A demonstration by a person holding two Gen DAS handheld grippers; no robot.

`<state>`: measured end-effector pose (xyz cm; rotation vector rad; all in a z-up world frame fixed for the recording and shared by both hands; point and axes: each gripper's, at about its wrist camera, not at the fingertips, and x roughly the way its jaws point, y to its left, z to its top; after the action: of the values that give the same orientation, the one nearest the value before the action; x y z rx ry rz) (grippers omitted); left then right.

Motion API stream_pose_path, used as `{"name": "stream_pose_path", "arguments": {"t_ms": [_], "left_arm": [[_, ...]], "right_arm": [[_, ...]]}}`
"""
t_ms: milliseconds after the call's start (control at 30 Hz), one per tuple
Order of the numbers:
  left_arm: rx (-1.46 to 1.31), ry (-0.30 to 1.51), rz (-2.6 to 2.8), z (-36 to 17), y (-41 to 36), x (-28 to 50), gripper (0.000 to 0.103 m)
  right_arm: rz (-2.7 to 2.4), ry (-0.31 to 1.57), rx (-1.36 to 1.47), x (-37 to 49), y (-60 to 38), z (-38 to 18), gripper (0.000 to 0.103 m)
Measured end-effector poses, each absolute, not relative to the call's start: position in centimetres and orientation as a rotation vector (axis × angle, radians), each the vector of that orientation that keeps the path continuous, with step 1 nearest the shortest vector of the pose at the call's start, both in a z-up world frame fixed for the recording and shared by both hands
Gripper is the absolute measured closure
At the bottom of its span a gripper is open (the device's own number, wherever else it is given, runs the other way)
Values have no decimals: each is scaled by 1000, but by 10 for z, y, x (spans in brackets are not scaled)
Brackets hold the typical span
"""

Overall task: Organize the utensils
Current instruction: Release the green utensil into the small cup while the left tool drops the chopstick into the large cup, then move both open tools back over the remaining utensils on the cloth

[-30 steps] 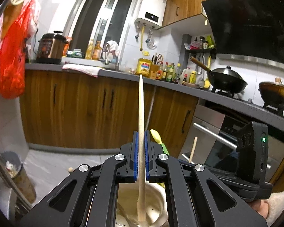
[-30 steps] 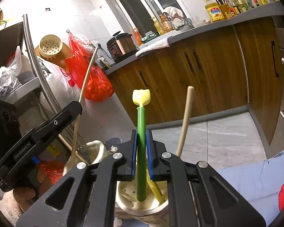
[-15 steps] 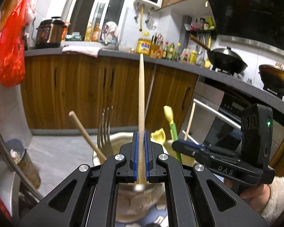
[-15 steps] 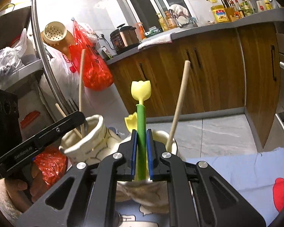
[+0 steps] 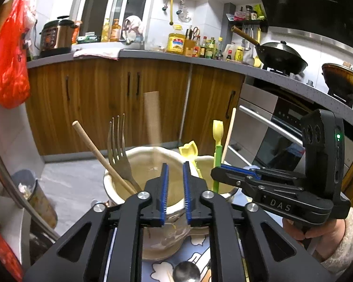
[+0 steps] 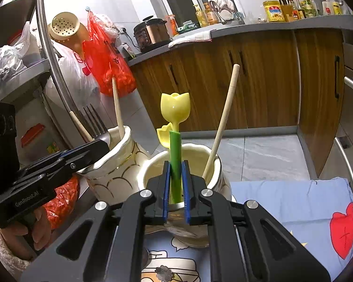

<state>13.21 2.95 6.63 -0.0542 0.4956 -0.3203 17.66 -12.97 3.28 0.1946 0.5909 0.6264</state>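
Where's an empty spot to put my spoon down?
The blue cloth right of the right cup, up to its red heart, looks bare. Crowded: that cup, the left cup, and the mat before them, where a spoon lies.

A home kitchen: wooden cabinets (image 5: 134,98) under a grey surface (image 5: 153,55) crowded with sauce bottles (image 5: 207,47), a rice cooker (image 5: 56,35), a wok (image 5: 280,57) on the stove and a built-in oven (image 5: 277,136).

Both fisheye cameras sit behind their jaws, angled slightly downward, close to two cream ceramic holders (image 5: 153,162) (image 6: 115,162). The left view faces the black stove wok (image 5: 282,57); the right faces the red plastic bag (image 6: 106,63). Both share the wooden cabinets (image 5: 106,98) (image 6: 258,77).
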Motion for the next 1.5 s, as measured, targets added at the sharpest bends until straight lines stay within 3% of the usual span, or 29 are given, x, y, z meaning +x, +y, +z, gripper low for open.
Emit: {"name": "stream_pose_path", "arguments": {"t_ms": [167, 233, 300, 567, 667, 900, 1100, 1500], "left_arm": [[-58, 498, -314, 67, 31, 130, 83], [-64, 493, -309, 68, 33, 128, 75], [-77, 494, -317, 69, 34, 126, 65], [-59, 480, -338, 75, 31, 102, 49], [-56, 471, -342, 78, 32, 87, 43], [-27, 476, -301, 80, 41, 54, 25], [-27, 534, -240, 69, 55, 32, 11], [-14, 663, -136, 18, 66, 3, 7]], "right_arm": [[621, 585, 195, 176, -129, 35, 89], [615, 572, 196, 172, -131, 36, 77], [613, 560, 199, 169, -133, 38, 75], [599, 505, 191, 141, -151, 51, 54], [593, 489, 195, 129, -160, 54, 44], [541, 448, 163, 94, -186, 61, 4], [437, 424, 81, 72, -200, 62, 5], [303, 522, -21, 54, -216, 33, 5]]}}
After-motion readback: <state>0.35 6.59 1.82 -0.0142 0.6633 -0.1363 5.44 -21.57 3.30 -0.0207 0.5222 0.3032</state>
